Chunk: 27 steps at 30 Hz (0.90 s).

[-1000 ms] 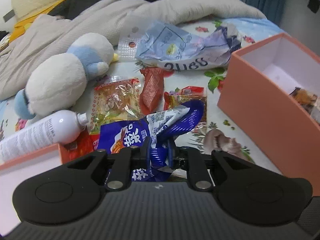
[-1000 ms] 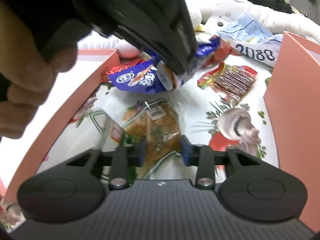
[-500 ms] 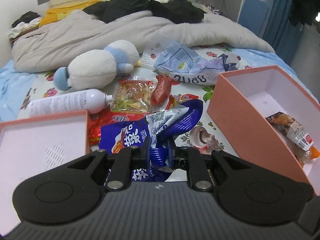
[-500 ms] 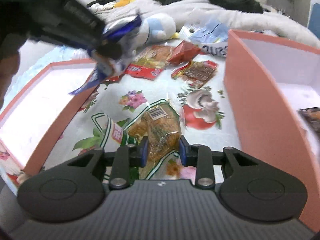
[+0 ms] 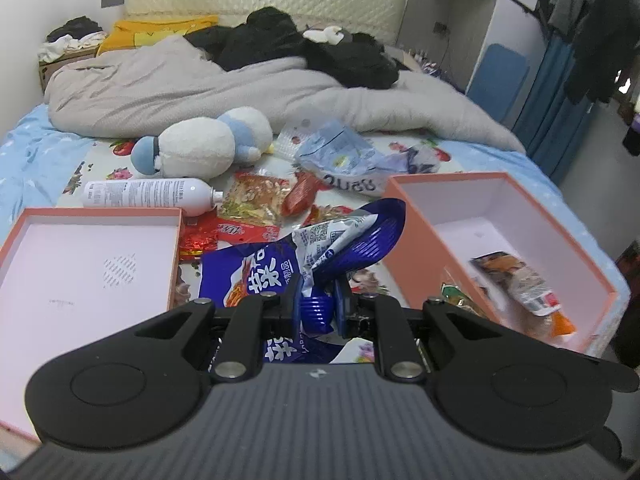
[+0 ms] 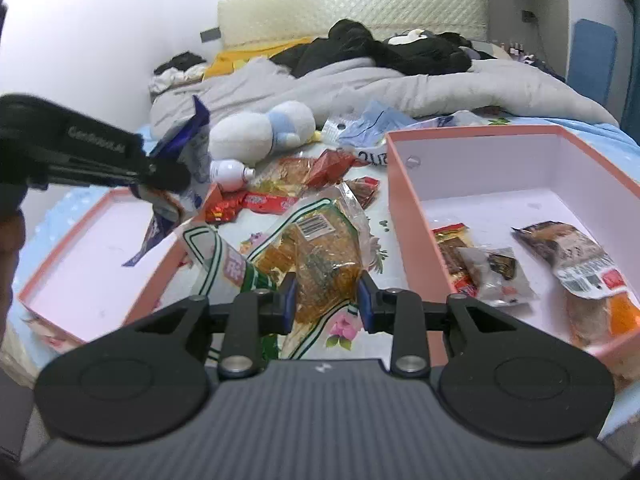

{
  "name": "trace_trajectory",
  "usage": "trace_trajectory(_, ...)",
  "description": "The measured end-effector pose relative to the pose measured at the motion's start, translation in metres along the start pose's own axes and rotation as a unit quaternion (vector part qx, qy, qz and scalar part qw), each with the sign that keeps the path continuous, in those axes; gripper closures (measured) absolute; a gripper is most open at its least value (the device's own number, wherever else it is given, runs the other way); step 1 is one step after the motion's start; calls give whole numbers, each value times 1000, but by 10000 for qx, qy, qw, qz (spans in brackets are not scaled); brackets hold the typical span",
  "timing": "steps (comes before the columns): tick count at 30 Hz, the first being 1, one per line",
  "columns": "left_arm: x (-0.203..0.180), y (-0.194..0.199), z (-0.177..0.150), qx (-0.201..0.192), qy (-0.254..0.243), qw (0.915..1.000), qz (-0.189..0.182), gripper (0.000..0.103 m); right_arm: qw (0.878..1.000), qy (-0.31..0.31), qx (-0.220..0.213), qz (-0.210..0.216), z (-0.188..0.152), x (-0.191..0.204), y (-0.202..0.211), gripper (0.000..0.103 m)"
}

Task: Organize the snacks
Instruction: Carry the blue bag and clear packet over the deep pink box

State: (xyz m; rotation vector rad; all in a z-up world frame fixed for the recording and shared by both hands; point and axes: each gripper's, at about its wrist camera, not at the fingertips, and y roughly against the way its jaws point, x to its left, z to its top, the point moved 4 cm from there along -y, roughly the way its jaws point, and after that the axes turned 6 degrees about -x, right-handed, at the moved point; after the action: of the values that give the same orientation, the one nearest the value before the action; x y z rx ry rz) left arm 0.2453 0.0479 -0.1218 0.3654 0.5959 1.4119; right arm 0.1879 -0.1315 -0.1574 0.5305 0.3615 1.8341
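My left gripper [image 5: 318, 306] is shut on a crumpled blue and white snack bag [image 5: 280, 264], held up above the bed; the same bag [image 6: 188, 152] shows at the left of the right wrist view. My right gripper [image 6: 326, 300] is shut on a clear packet of brown snack with green trim [image 6: 320, 256], lifted off the sheet. A shallow pink lid [image 5: 60, 264] lies on the left. A deeper pink box [image 6: 500, 184] on the right holds several wrapped snacks [image 6: 580, 264].
Loose red and yellow snack packets [image 5: 256, 204] lie between the boxes. A white bottle [image 5: 148, 196], a white and blue plush toy [image 5: 200, 144] and a crumpled plastic bag [image 5: 344, 160] sit behind them. A grey duvet [image 5: 240, 88] covers the far bed.
Both grippers have risen and pulled back from the bed with their packets still held. More of the bed and both pink boxes now show.
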Motion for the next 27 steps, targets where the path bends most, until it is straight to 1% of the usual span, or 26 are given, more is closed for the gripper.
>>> trace_trajectory(2,-7,16,0,-84,-41,10000,-13,85,9998,-148,-15,-102,2,-6,13,70)
trace_trajectory(4,-12,30,0,-143,31,9999,-33,85,9994,-273,-35,-200,3,-11,23,70)
trace_trajectory(7,-19,50,-2,-250,120,9996,-52,85,9989,-417,-61,-218,5,-16,37,70)
trace_trajectory(12,-35,72,-11,-282,229,9992,-159,85,9986,-363,-263,-293,14,-26,64,70)
trace_trajectory(16,-54,88,-20,-336,220,9988,-275,85,9980,-358,-361,-364,19,-39,85,70)
trace_trajectory(23,-85,114,-34,-480,356,9971,-470,85,9976,-176,-507,-448,18,-54,121,69)
trace_trajectory(27,-103,115,-41,-424,168,9970,-632,85,9966,-221,-538,-585,17,-71,136,69)
